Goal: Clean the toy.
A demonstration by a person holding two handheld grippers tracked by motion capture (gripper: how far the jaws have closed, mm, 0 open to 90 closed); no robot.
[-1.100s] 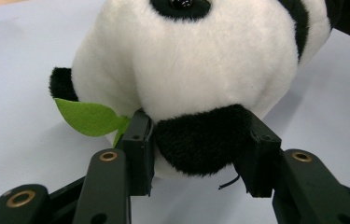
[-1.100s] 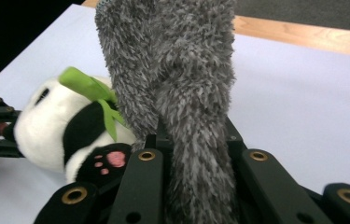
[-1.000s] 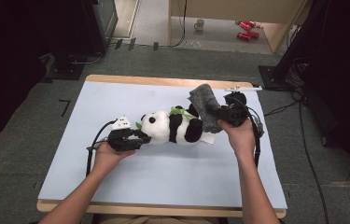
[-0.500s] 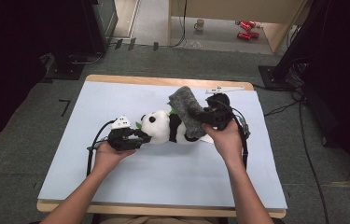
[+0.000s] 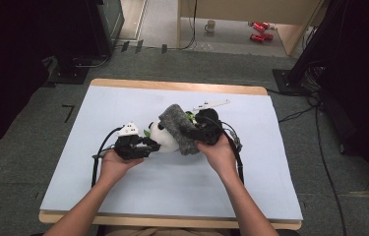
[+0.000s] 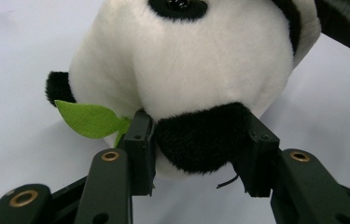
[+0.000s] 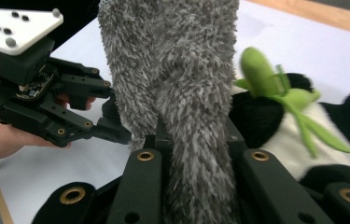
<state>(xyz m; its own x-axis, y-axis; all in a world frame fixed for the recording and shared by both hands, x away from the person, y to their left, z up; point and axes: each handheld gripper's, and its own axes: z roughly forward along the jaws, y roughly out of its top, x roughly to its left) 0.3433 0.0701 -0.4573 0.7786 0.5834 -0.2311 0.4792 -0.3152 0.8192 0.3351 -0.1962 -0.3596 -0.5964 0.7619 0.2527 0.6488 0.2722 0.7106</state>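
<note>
Panda toy black ear in left gripper pinch; grey fuzzy cloth clamped in right gripper.

A wooden desk under a pale blue cover stands on grey carpet. Beyond it, a white mug and red objects lie on lighter flooring beside a wooden cabinet. Black cables trail across the carpet; both sides are dark.

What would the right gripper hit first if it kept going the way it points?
Likely the left gripper, just past the grey cloth that the right gripper holds, with the panda close beside that line; depth is unclear.
</note>
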